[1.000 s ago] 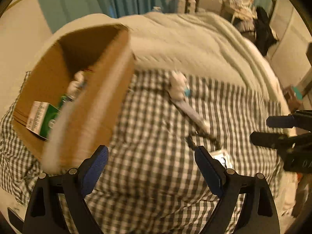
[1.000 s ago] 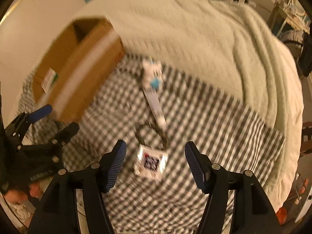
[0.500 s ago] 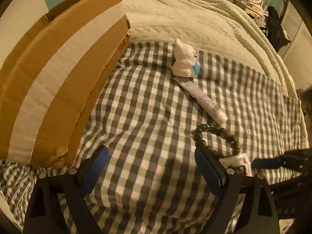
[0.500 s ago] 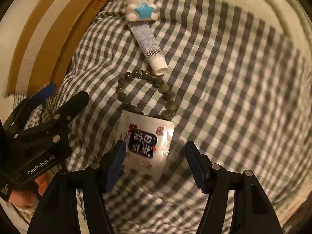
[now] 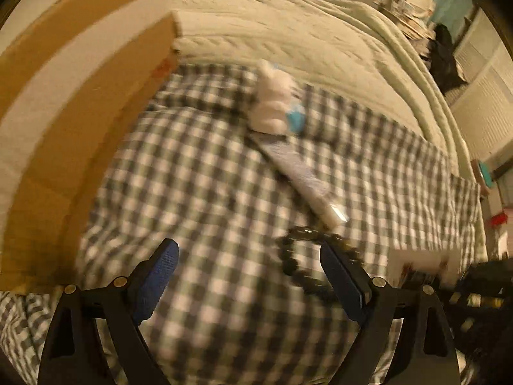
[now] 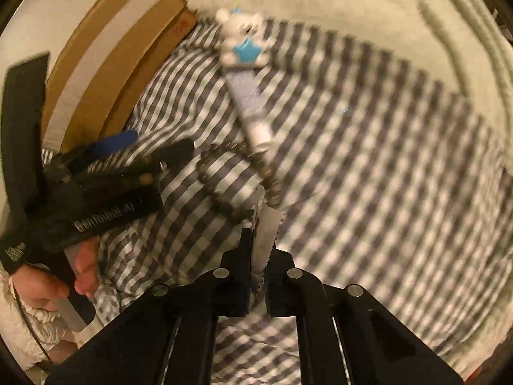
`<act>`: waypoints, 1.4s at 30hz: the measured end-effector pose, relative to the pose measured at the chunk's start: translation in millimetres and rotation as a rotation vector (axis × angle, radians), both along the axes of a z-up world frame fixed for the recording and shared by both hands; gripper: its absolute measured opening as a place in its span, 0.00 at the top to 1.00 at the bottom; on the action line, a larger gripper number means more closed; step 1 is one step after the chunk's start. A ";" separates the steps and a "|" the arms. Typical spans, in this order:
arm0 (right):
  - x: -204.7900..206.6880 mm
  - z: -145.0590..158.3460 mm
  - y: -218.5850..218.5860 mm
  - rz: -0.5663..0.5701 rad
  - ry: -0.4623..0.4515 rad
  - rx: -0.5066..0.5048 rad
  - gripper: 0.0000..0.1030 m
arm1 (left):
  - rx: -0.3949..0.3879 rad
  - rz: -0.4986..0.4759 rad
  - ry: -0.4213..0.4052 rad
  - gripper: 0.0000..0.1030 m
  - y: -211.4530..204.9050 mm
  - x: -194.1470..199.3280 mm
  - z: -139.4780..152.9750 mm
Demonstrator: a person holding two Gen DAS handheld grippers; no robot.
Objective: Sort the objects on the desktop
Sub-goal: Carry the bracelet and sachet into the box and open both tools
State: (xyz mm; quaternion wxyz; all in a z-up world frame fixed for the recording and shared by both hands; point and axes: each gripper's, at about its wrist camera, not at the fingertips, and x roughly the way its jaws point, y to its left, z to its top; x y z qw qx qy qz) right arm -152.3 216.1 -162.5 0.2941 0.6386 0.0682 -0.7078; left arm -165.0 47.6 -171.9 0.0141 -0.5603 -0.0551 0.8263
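Note:
My right gripper (image 6: 261,237) is shut on a white sachet (image 6: 268,224) with a serrated edge, pinching it upright just above the checked cloth. A dark bead bracelet (image 6: 272,186) lies right beyond it, touching the cap end of a white tube (image 6: 250,102). A white bear toy with a blue star (image 6: 243,41) sits at the tube's far end. My left gripper (image 5: 248,263) hangs open low over the cloth, with the bracelet (image 5: 288,256) by its right finger and nothing between its pads. The sachet (image 5: 416,260) shows blurred at the right of the left wrist view.
A cardboard box (image 5: 80,112) with a white tape band stands at the left, its side wall close to my left gripper (image 6: 150,144). A person's hand (image 6: 48,285) holds that gripper. A pale knitted blanket (image 5: 304,41) lies beyond the checked cloth (image 5: 208,192).
My right gripper's jaws have closed on the sachet, which now stands on edge. Both grippers have sunk closer to the cloth; the box's inside has gone out of the left wrist view.

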 end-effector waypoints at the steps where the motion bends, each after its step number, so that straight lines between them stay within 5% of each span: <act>1: -1.1 4.3 7.8 -0.017 0.022 0.003 0.95 | 0.005 -0.020 -0.007 0.13 5.4 0.3 -2.7; 3: -8.9 13.0 21.6 -0.053 0.048 0.009 0.95 | 0.000 -0.057 -0.034 0.27 15.7 -0.3 -10.2; 6: -19.2 20.9 34.5 -0.090 0.066 0.016 0.95 | -0.114 -0.130 -0.041 0.50 30.8 1.7 -19.5; 8: -27.7 22.7 35.5 -0.100 0.065 0.020 0.95 | -0.111 -0.162 -0.035 0.86 32.4 3.3 -18.7; 9: -28.2 26.2 37.3 -0.107 0.079 0.026 0.95 | -0.080 -0.152 -0.043 0.89 29.2 3.0 -16.4; 19: -40.3 93.7 36.1 -0.165 0.188 -0.030 0.95 | 0.102 -0.122 0.011 0.89 3.9 10.1 49.8; 31: -11.9 205.8 -15.0 -0.174 0.342 -0.106 0.95 | 0.061 -0.146 0.157 0.89 -36.4 11.0 164.3; 36: 8.8 235.5 -48.5 -0.156 0.378 -0.154 0.95 | -0.039 -0.205 0.158 0.89 -79.8 7.5 187.7; 42: 22.5 244.1 -95.3 -0.095 0.399 -0.155 0.95 | 0.011 -0.195 0.157 0.89 -144.3 15.4 202.4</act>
